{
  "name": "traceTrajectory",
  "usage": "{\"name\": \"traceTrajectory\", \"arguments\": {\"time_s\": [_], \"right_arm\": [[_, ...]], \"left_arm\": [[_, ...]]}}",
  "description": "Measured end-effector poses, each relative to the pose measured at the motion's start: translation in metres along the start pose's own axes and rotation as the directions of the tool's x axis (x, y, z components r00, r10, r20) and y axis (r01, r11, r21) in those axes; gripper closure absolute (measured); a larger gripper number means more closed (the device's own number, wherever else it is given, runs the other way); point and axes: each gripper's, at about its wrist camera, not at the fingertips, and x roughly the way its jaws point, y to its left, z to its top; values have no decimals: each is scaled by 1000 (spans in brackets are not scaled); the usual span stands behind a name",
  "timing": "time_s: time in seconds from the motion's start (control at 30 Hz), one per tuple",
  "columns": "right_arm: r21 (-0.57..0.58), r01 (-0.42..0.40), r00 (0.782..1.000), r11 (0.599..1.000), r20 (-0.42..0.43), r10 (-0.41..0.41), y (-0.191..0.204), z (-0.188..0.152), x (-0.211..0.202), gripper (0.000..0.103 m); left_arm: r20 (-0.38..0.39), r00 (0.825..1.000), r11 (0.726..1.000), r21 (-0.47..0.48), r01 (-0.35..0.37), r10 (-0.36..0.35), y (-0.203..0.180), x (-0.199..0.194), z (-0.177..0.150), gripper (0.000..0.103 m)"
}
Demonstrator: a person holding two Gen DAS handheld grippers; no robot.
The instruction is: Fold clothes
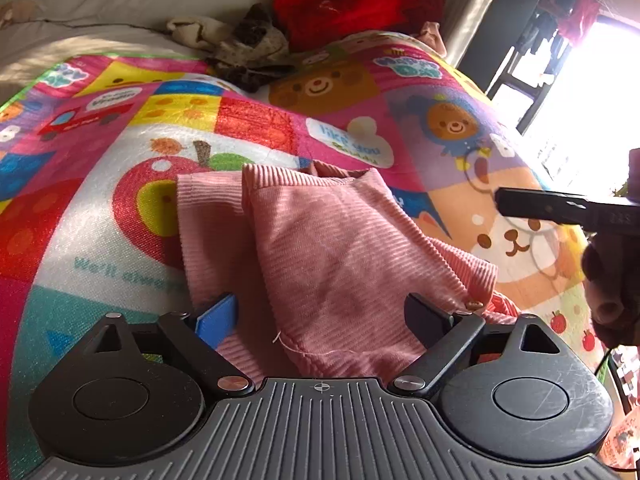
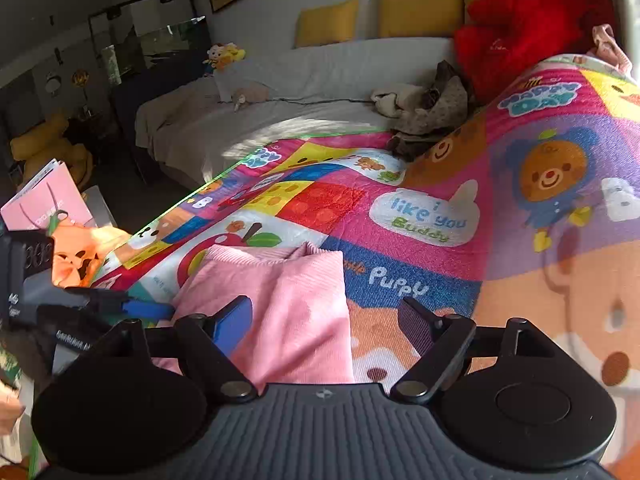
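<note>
A pink ribbed garment [image 1: 340, 256] lies partly folded on a bright cartoon play mat [image 1: 360, 128]. My left gripper [image 1: 320, 312] is open, its jaws wide apart over the garment's near edge, holding nothing. My right gripper [image 2: 328, 324] is also open, its jaws spread over the same pink garment [image 2: 288, 304] from the right side. The right gripper's finger shows in the left wrist view [image 1: 560, 208] at the right edge. The left gripper's blue finger [image 2: 148, 308] shows at the left of the right wrist view.
A pile of unfolded clothes lies at the mat's far end: a red garment [image 1: 344, 0], a beige and brown one [image 1: 244, 48]. A white sofa [image 2: 280, 80] with yellow cushions [image 2: 416, 12] stands behind. A pink bag [image 2: 48, 204] stands at the left.
</note>
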Motion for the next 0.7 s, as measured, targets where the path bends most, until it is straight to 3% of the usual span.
{"name": "traceTrajectory", "arguments": {"time_s": [0.13,0.23,0.27,0.3,0.4,0.6,0.7], "right_arm": [[69,-24,992,997,-119,32,-3,5,75,22],[73,-31,984,997,-175,43,3,-5,105,23],[41,-36,986,999,-161,43,8,-8,105,30],[21,-56,987,998,-153,59,12,-8,103,49],[14,-66,990,998,-122,67,12,-6,92,79],[32,22,996,999,-84,-19,-3,3,86,83],[39,57,995,998,-82,-54,-9,1,82,76]], "left_arm": [[-5,1000,1000,1,-6,6,2,4,-1,24],[1,1000,1000,10,-4,4,5,6,2,28],[3,1000,1000,16,-2,2,6,8,4,28],[6,1000,1000,24,-1,1,6,10,6,28],[14,1000,999,52,-3,3,5,24,16,29],[42,999,997,76,-27,24,0,57,50,34],[45,998,994,100,-48,43,-8,44,39,33]]}}
